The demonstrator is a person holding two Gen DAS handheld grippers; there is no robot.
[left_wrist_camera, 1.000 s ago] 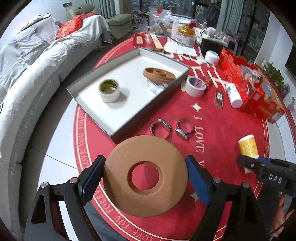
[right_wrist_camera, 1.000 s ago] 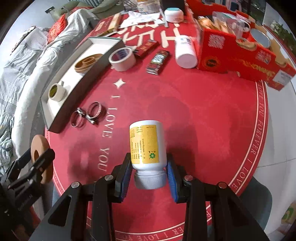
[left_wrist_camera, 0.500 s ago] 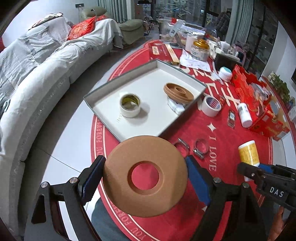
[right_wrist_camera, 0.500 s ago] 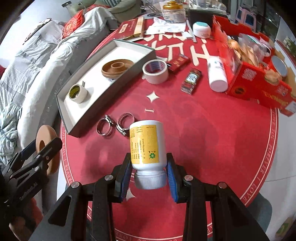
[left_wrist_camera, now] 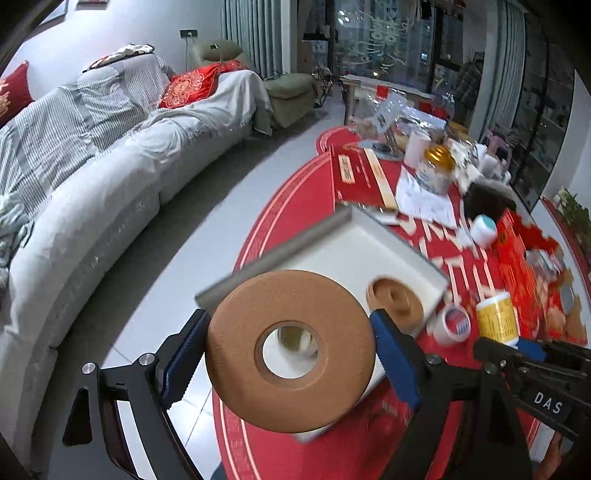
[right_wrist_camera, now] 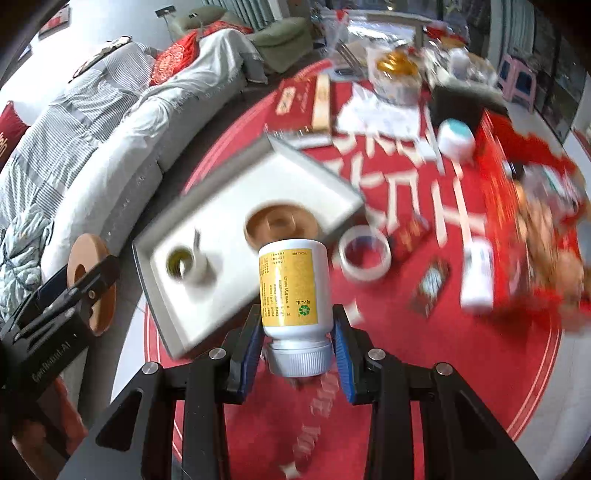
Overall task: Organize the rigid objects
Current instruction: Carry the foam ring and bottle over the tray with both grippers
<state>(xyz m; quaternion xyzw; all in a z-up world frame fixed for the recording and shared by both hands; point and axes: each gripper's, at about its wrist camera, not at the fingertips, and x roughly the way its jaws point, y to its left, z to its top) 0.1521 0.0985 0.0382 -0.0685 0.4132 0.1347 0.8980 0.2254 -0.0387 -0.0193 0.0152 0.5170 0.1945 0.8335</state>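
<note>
— Looking through the left wrist view: how many brown discs?
— Two: the left gripper (left_wrist_camera: 290,356) pinches one brown disc (left_wrist_camera: 291,356); a second disc (left_wrist_camera: 394,301) lies at the tray (left_wrist_camera: 280,251) corner.
— Right wrist view?
— The right gripper (right_wrist_camera: 297,334) clamps one bottle (right_wrist_camera: 293,291) above the tray's edge; one tape roll (right_wrist_camera: 365,253) lies beside that tray.

A long curved sofa (left_wrist_camera: 92,192) under grey striped and plain throws runs along the left, with red embroidered cushions (left_wrist_camera: 188,86) at its far end. Beyond it stands an olive-green armchair (left_wrist_camera: 288,92). The floor (left_wrist_camera: 207,229) is pale grey tile. The wall (left_wrist_camera: 122,26) at far left is white. Grey curtains (left_wrist_camera: 251,33) hang beside dark glass windows (left_wrist_camera: 384,33) at the far side.
</note>
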